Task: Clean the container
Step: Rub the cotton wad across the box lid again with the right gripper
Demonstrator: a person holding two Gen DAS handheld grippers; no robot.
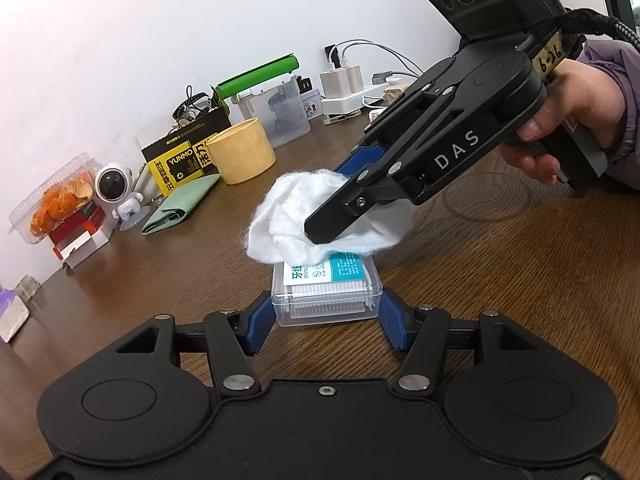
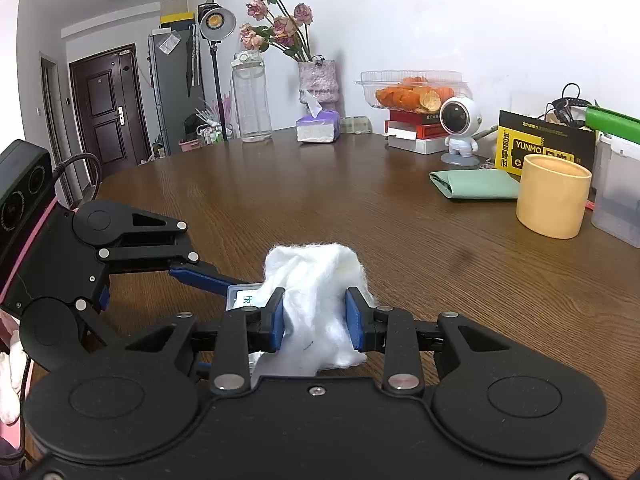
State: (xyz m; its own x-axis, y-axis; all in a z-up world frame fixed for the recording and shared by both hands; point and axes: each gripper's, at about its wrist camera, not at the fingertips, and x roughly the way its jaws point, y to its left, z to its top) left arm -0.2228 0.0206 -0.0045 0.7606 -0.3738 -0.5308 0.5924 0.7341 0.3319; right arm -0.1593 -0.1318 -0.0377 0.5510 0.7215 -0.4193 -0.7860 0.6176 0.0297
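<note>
Resting on the surface (image 1: 500, 280), the box (image 1: 326, 294) is pinched across its short sides by the left hand-held gripper (image 1: 325, 322). Its long axis runs away toward the right hand-held gripper (image 2: 315, 314), by which a cloth (image 1: 296, 220) is clamped on the lid's far end.

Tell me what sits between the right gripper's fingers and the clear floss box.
A white cloth: the right gripper clamps it and it rests on the lid of the clear floss box, which the left gripper holds. The left wrist view shows this best.
</note>
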